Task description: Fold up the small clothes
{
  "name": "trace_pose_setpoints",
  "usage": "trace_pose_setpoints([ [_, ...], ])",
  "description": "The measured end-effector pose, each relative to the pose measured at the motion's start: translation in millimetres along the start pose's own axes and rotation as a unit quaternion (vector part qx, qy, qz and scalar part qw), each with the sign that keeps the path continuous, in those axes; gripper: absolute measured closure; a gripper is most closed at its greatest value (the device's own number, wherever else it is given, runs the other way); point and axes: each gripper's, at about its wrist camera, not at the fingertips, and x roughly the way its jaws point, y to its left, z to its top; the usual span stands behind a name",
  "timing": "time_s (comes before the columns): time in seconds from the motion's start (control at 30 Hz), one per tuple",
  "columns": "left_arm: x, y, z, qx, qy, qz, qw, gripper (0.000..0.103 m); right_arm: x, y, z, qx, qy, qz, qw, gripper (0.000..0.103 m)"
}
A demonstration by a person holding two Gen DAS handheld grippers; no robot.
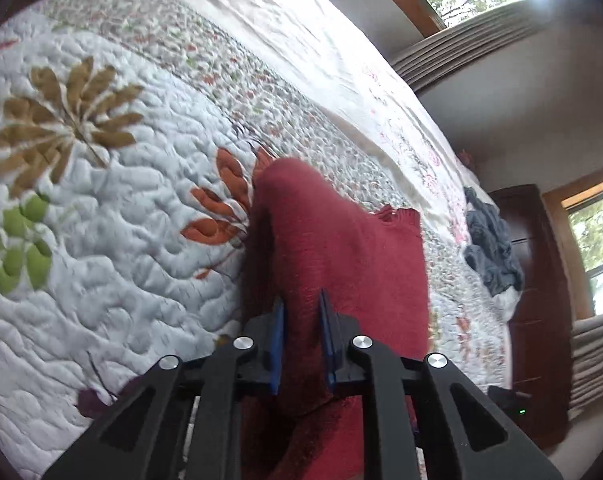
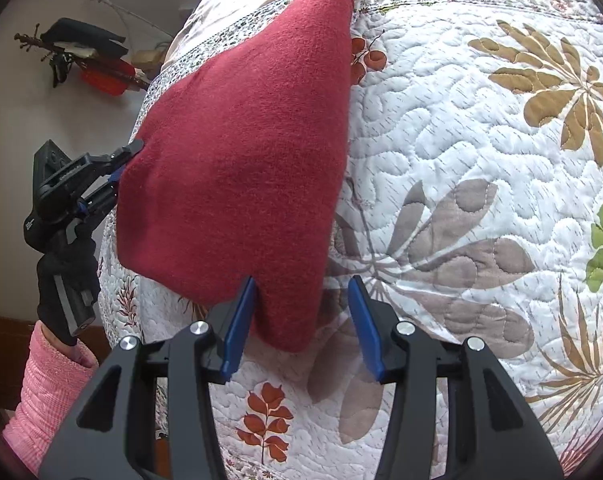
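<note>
one red sweater point(image 2: 237, 152); left hand-held gripper point(image 1: 301, 312) pinching it

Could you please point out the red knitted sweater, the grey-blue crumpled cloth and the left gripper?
red knitted sweater point(image 2: 241, 152): right wrist view, middle of its body.
grey-blue crumpled cloth point(image 1: 491, 248): left wrist view, its centre.
left gripper point(image 1: 301, 344): left wrist view, between fingertips.

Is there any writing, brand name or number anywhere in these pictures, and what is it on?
No text can be read in either view.
Left gripper: small white printing on its black body, too small and blurred to read.
Red sweater, flowered quilt, right gripper: no label or writing visible.
Dark device by the bed: only a green light, no words.
</note>
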Motion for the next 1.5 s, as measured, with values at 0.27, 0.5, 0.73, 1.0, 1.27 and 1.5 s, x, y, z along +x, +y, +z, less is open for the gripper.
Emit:
trace_pose_setpoints([
  [0.27, 1.8, 26.9, -5.5, -0.030, 0.030, -0.017, 0.9990, 0.077, 2.0, 2.8, 3.4, -0.007, 0.001, -0.003, 1.000, 0.055],
  [0.5, -4.3, 31.9, 1.8, -0.019, 0.046, -0.025, 0.9985, 0.045, -3.2, 0.1, 27.5, 0.012, -0.022, 0.026, 0.999, 0.047],
  [0.73, 39.1, 33.4, 0.8, -0.005, 0.111, -0.068, 0.9915, 0.043, 10.0, -9.4, 63.9, 0.037, -0.024, 0.076, 0.996, 0.036],
  [1.0, 78.5, 5.7, -2.4, 0.030, 0.163, -0.096, 0.9815, 0.035, 51.7, -24.8, 100.6, 0.081, -0.003, 0.125, 0.989, 0.028],
  [1.27, 71.8, 1.9, -6.6, 0.024, 0.144, -0.091, 0.9851, 0.060, 38.8, -17.7, 103.0, 0.070, -0.016, 0.133, 0.989, 0.057],
  [1.5, 37.5, -29.4, -37.1, 0.030, 0.125, -0.132, 0.9829, 0.061, -24.8, -18.6, 66.9, 0.058, -0.028, 0.159, 0.985, 0.058],
])
